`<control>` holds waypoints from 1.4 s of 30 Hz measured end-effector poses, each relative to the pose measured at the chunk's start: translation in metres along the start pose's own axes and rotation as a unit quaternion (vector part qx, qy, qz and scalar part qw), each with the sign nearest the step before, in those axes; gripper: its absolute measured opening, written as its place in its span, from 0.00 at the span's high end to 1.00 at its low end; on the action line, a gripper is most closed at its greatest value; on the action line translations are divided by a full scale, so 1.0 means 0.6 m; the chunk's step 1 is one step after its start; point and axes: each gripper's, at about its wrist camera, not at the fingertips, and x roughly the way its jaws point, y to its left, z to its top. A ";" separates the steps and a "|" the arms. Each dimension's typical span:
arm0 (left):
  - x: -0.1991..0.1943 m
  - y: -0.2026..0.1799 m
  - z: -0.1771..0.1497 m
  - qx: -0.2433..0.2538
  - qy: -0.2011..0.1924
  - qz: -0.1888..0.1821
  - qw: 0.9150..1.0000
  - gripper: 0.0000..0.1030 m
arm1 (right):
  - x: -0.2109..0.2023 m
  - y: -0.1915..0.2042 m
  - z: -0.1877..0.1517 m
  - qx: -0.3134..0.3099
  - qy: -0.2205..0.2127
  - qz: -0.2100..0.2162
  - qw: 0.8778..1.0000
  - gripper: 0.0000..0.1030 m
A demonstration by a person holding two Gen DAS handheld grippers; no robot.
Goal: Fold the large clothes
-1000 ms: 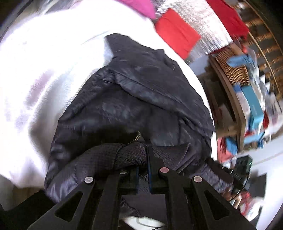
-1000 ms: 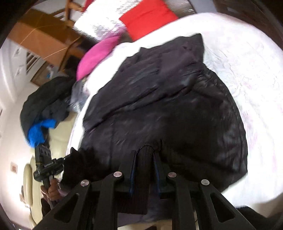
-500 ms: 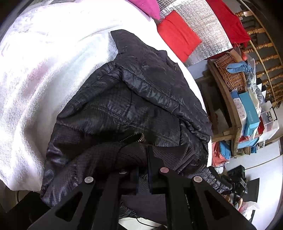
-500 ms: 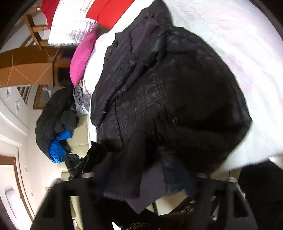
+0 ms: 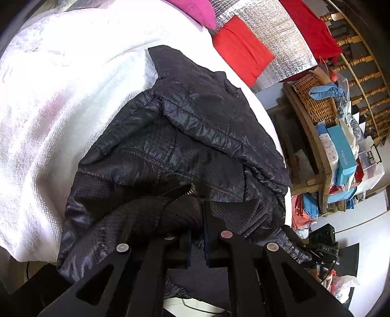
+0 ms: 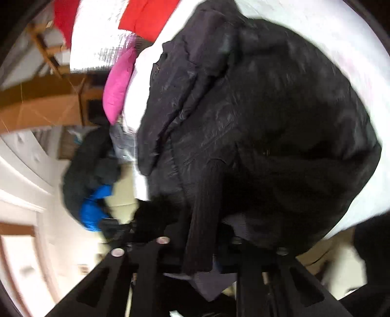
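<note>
A dark quilted jacket (image 5: 185, 146) lies crumpled on a white bed cover, its shiny fabric creased and partly doubled over itself. A metal zipper end shows near the hem closest to the camera, where a ribbed knit cuff hangs over the bed's edge. The collar end points toward the pillows.

A bed (image 5: 61, 102) covered by a white textured blanket (image 5: 43, 146) is seen; a dark quilted jacket (image 5: 185, 136) is spread directly on it, toward 5 o'clock of the covered surface in the left wrist view. A pink cushion (image 5: 195, 9) is laid at the blanket's 12 o'clock edge (only partly framed), and a red cushion (image 5: 241, 46) is found at 1 o'clock.
</note>
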 end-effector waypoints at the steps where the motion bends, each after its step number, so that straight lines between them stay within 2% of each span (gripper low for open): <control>1: -0.005 -0.002 0.002 0.000 -0.001 -0.002 1.000 0.92 | -0.004 0.010 0.002 -0.009 -0.005 -0.005 1.000 0.88; 4: -0.034 -0.018 0.023 -0.004 -0.013 -0.026 1.000 0.92 | -0.033 0.061 0.017 -0.055 -0.037 -0.010 0.998 0.89; 7: -0.074 -0.053 0.062 0.013 -0.049 -0.047 0.998 0.92 | -0.070 0.114 0.047 -0.095 -0.085 -0.005 0.992 0.90; 12: -0.113 -0.111 0.165 0.031 -0.117 -0.078 0.990 0.92 | -0.111 0.179 0.140 -0.124 -0.172 0.026 0.977 0.90; 14: -0.099 -0.132 0.221 0.028 -0.130 -0.085 0.988 0.92 | -0.110 0.194 0.188 -0.123 -0.194 0.033 0.973 0.90; 17: -0.059 -0.155 0.297 0.031 -0.149 -0.075 0.986 0.92 | -0.086 0.215 0.270 -0.125 -0.222 0.033 0.966 0.90; 20: -0.005 -0.153 0.361 0.015 -0.156 -0.078 0.985 0.92 | -0.047 0.218 0.352 -0.119 -0.240 0.028 0.963 0.90; 23: 0.061 -0.122 0.415 -0.011 -0.154 -0.071 0.986 0.92 | 0.000 0.203 0.429 -0.105 -0.246 0.024 0.963 0.90; 27: 0.147 -0.064 0.449 -0.057 -0.127 -0.062 0.988 0.92 | 0.076 0.170 0.513 -0.081 -0.231 0.001 0.970 0.90; 32: 0.211 -0.018 0.476 -0.090 -0.092 -0.054 0.990 0.92 | 0.136 0.109 0.563 -0.045 -0.216 0.000 0.975 0.90; 37: 0.226 -0.005 0.474 -0.105 -0.072 -0.050 0.991 0.91 | 0.148 0.053 0.580 0.010 -0.184 0.046 0.982 0.86; 38: 0.224 -0.008 0.471 -0.102 -0.070 -0.044 0.991 0.89 | 0.142 0.048 0.577 0.014 -0.180 0.061 0.982 0.81; 40: 0.213 -0.017 0.465 -0.092 -0.071 -0.035 0.993 0.75 | 0.122 0.050 0.568 0.016 -0.187 0.080 0.979 0.62; 41: 0.205 -0.021 0.461 -0.090 -0.075 -0.030 0.993 0.52 | 0.108 0.053 0.561 0.013 -0.197 0.087 0.976 0.31; 42: 0.189 -0.028 0.455 -0.084 -0.087 -0.026 0.992 0.33 | 0.090 0.058 0.552 0.007 -0.211 0.091 0.973 0.11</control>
